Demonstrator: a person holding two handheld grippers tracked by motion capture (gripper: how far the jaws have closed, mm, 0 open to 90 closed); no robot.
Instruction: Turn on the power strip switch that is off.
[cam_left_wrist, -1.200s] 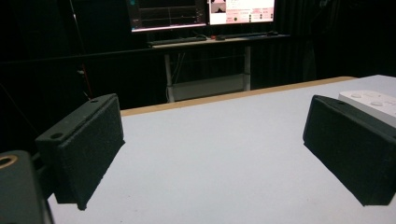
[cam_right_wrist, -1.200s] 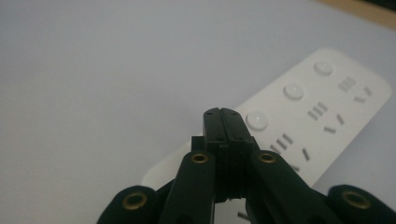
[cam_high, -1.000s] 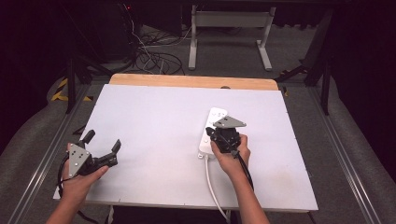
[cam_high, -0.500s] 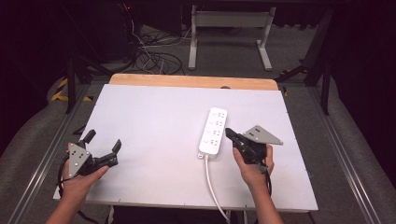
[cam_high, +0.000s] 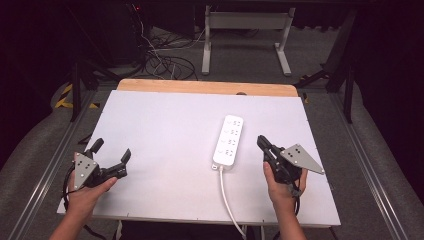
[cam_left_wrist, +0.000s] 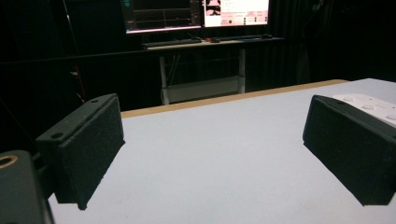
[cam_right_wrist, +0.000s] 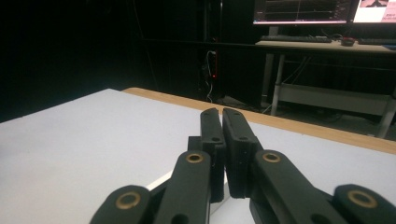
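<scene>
two grippers over a white table (cam_high: 165, 125), one in each hand. left gripper (cam_high: 111, 159) sits at the near left corner, held in the left hand (cam_high: 87, 192), jaws spread wide apart with nothing between them; in the left gripper view both black pads (cam_left_wrist: 84, 149) hover just above bare tabletop. right gripper (cam_high: 261, 143) is at the near right, held in the right hand (cam_high: 282, 187), jaws together or nearly so with only a thin slit between the pads and nothing in it; right gripper view shows the two jaws side by side, pointing toward the far edge. grey three-cornered plate (cam_high: 300, 157) on top of the right gripper tilts to the right. white power strip (cam_high: 228, 140) lies flat right of table centre, long side running near to far, just left of the right gripper, close but not touching. its white cord (cam_high: 225, 192) leaves the near end and runs off the near table edge. power strip also peeks in at the right edge of the left gripper view (cam_left_wrist: 369, 103), behind the right-hand pad. wooden strip (cam_high: 207, 87) runs along the far table edge. monitors (cam_left_wrist: 196, 14) on a desk in the dark background; cables (cam_high: 165, 62) on the floor beyond the table.
</scene>
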